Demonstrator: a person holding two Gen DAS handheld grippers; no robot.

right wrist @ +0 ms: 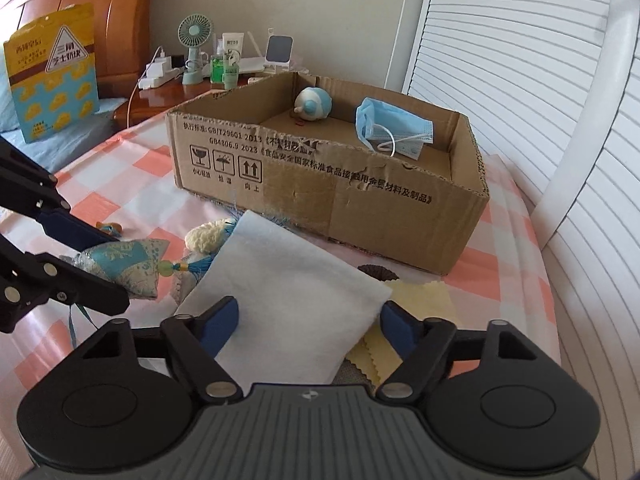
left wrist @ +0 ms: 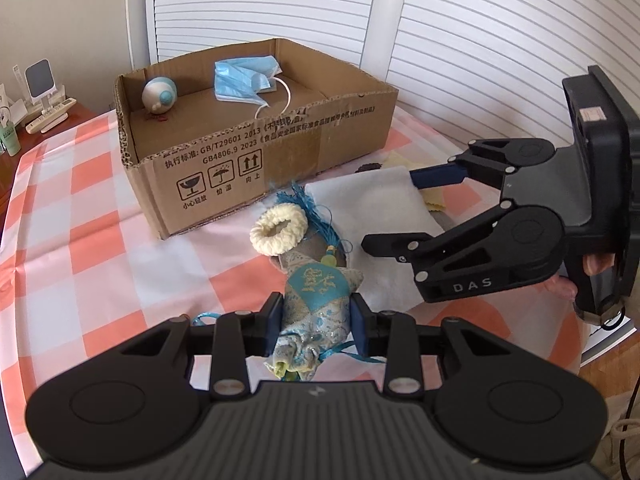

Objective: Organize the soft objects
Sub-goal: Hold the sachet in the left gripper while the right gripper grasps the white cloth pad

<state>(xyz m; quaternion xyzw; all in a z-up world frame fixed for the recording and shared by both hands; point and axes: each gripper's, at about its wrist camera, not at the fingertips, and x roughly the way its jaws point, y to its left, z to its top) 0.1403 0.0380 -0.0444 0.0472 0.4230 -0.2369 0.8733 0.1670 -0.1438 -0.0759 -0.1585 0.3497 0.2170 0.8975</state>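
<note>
The sachet [left wrist: 320, 300], a small brocade pouch in blue and silver with a tassel [left wrist: 316, 208], was pinched between the pads of the left tool [left wrist: 318, 318], which was clenched on its lower part. The upper end of the sachet seemed to lie against a cream ring [left wrist: 278, 230] and the edge of a white cloth [right wrist: 288, 292]. Whether the sachet was already lifted off the surface, I cannot tell.

The cloth lay folded just in front of the box [right wrist: 400, 208], over a yellow cloth [right wrist: 424, 300] with a zigzag edge. The right tool [right wrist: 310, 326] stood around the near end of the white cloth, one pad on each side. Its pads did not seem to press the cloth yet, so I judge it as released with the cloth between the jaws.

The box stood behind all these on the checked sheet [left wrist: 100, 216], which seemed to cover a bed. Inside it there were already a mask [left wrist: 244, 78] and a small round toy [left wrist: 160, 96].

I think the step in hand was a double pick: the left side had its object, the right side was at the moment of taking the cloth. The next move would call for closing on the cloth deep enough so it does not slip, then lifting both things over the near wall of the box. The tassel may drag the ring, so the lift should be slow.
</note>
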